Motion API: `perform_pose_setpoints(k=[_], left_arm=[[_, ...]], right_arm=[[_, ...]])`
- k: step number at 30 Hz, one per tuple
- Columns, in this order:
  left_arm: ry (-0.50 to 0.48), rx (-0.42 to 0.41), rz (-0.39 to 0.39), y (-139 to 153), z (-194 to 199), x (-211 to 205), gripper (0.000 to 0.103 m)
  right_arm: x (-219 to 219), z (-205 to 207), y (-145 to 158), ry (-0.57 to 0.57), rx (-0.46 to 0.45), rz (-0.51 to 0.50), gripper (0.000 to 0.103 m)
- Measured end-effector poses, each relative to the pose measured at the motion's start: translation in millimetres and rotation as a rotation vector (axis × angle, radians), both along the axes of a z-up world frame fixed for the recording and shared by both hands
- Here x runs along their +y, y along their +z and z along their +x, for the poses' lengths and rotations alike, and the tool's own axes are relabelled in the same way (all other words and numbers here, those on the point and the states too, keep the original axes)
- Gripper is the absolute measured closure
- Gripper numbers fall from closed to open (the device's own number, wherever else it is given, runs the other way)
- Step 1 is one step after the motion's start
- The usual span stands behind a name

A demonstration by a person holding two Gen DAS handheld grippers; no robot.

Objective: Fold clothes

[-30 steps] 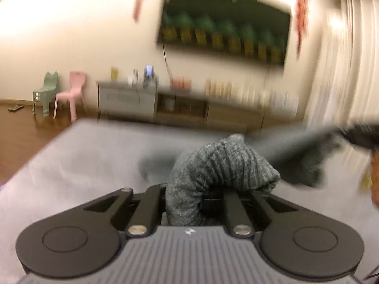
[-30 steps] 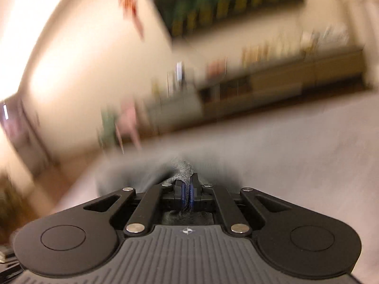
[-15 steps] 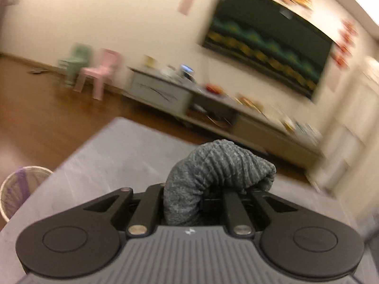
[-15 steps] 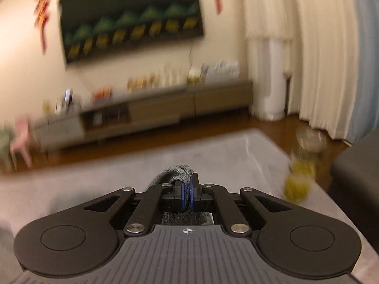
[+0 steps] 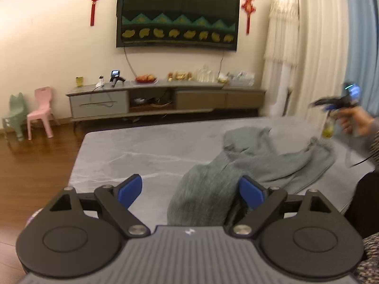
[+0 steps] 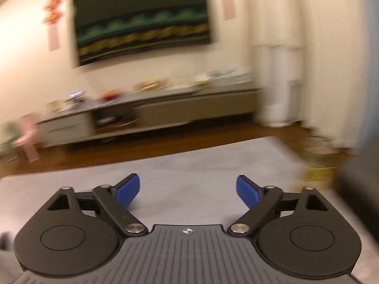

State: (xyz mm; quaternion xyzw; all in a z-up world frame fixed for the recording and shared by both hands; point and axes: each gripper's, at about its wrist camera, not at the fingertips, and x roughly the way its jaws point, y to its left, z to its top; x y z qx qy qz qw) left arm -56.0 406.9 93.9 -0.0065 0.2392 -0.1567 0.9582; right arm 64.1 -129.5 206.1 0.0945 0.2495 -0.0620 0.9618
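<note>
Nearest, the left gripper (image 5: 189,190) has just spread its blue-padded jaws wide, and the crumpled grey knitted garment (image 5: 248,165) lies loose between them, sprawling across the pale grey marbled tabletop (image 5: 142,149). Farther right, the right gripper (image 6: 187,190) has just opened too, empty.

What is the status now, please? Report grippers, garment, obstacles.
Left gripper and right gripper open, jaws just opened. Grey garment released, lying crumpled on the grey table. Nothing in the way.
</note>
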Motion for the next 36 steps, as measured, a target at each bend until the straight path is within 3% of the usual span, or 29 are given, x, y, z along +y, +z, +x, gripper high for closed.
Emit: perform_pose_setpoints(k=[1, 5, 7, 8, 9, 10, 12, 14, 17, 20, 21, 24, 25, 26, 28, 30, 33, 34, 35, 36], left_arm=[[0.026, 0.018, -0.061, -4, 3, 8, 0.0], [0.12, 0.193, -0.317, -33, 54, 30, 0.0], [0.14, 0.311, -0.341, -58, 90, 27, 0.0], [0.151, 0.363, -0.309, -70, 109, 19, 0.0], [0.154, 0.397, -0.253, -79, 127, 8, 0.0], [0.141, 0.418, -0.21, -86, 142, -1, 0.001], [0.103, 0.454, -0.151, -94, 171, -18, 0.008], [0.085, 0.464, -0.126, -96, 190, -27, 0.01], [0.051, 0.435, -0.099, -87, 197, -30, 0.01], [0.026, 0.417, -0.077, -83, 187, -22, 0.01], [0.023, 0.421, -0.07, -84, 179, -16, 0.01], [0.038, 0.456, -0.052, -95, 157, -7, 0.01], [0.044, 0.47, -0.051, -100, 153, -6, 0.01], [0.051, 0.485, -0.054, -105, 150, -4, 0.009], [0.05, 0.513, -0.04, -110, 146, -4, 0.009], [0.038, 0.537, -0.016, -112, 142, -7, 0.006], [0.008, 0.568, 0.011, -121, 151, -19, 0.009], [-0.004, 0.578, 0.02, -125, 156, -25, 0.026], [-0.016, 0.587, 0.029, -129, 161, -30, 0.064], [-0.02, 0.589, 0.042, -133, 167, -36, 0.076]], right_arm=[[19, 17, -8, 0.059, 0.029, 0.032, 0.009], [87, 97, -72, 0.201, 0.219, 0.079, 0.009], [110, 132, -105, 0.204, 0.294, 0.077, 0.012], [119, 147, -119, 0.201, 0.322, 0.077, 0.017], [124, 158, -127, 0.213, 0.343, 0.102, 0.04], [128, 168, -132, 0.223, 0.362, 0.129, 0.076], [137, 179, -128, 0.24, 0.35, 0.128, 0.102], [136, 175, -97, 0.245, 0.244, 0.088, 0.102], [84, 135, -23, 0.188, 0.001, 0.143, 0.103], [21, 78, 8, 0.032, -0.091, 0.054, 0.103], [3, 65, 1, -0.025, -0.064, 0.007, 0.102], [-39, 52, -58, -0.097, 0.193, -0.056, 0.096], [-53, 46, -76, -0.125, 0.262, -0.067, 0.088], [-63, 36, -86, -0.171, 0.264, -0.043, 0.081], [-67, 16, -90, -0.229, 0.198, -0.008, 0.039], [-51, 12, -88, -0.21, 0.148, 0.019, 0.034], [6, 21, -80, 0.023, 0.134, -0.031, 0.029], [33, 26, -81, 0.143, 0.144, -0.047, 0.026], [64, 30, -84, 0.278, 0.155, -0.052, 0.024], [95, 34, -89, 0.416, 0.175, -0.049, 0.019]])
